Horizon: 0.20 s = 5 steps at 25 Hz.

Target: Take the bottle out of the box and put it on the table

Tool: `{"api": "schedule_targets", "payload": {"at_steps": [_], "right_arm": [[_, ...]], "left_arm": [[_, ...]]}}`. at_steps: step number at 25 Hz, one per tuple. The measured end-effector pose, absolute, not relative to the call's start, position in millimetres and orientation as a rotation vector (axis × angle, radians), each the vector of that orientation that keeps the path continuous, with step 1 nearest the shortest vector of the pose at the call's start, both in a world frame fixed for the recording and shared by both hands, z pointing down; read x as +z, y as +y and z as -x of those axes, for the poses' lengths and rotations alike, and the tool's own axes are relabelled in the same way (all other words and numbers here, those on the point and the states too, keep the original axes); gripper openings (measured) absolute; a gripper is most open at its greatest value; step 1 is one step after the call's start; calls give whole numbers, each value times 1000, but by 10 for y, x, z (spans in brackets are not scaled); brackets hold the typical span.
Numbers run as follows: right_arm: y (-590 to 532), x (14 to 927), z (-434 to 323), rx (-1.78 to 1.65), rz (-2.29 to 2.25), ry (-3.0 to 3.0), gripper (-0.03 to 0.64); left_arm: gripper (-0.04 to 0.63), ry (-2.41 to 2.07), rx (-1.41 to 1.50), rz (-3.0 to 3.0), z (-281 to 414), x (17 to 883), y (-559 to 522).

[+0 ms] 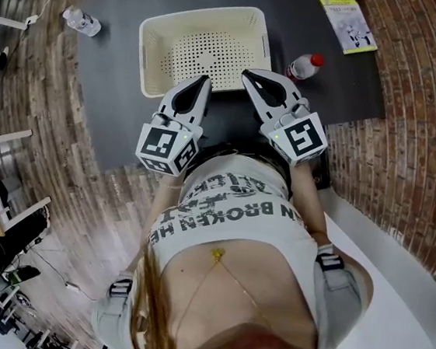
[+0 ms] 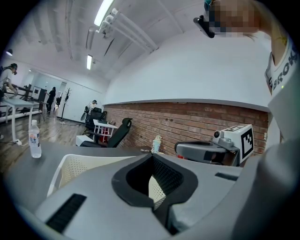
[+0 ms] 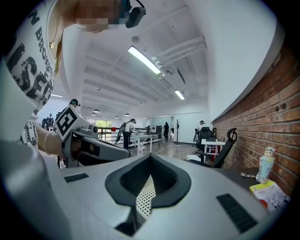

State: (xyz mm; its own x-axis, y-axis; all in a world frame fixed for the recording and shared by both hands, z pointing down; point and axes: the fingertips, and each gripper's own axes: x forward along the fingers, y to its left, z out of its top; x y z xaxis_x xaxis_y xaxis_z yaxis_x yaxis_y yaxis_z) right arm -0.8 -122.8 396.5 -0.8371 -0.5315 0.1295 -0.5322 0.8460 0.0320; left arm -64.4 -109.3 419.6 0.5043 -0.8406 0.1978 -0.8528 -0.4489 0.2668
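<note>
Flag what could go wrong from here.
1. The left gripper and right gripper are shut, tips at the basket's near rim: pushing forward could shove it.
2. The red-capped bottle sits beside the basket's right wall; a right gripper swing could knock it.
3. The basket looks empty, so reaching in may grab nothing.

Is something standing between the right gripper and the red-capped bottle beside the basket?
Nothing visible does. The red-capped bottle is on the table, right of the basket, with only bare surface between it and the right gripper, whose fingers are shut and empty.
</note>
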Motion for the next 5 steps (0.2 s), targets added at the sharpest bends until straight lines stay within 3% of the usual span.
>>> {"api": "schedule_targets", "payload": {"at_steps": [5], "right_arm": [[-1213,3992,8,6,-826,-2883,9]], "left_arm": [[5,-1419,58,-2413,646,4228,-1080]]}}
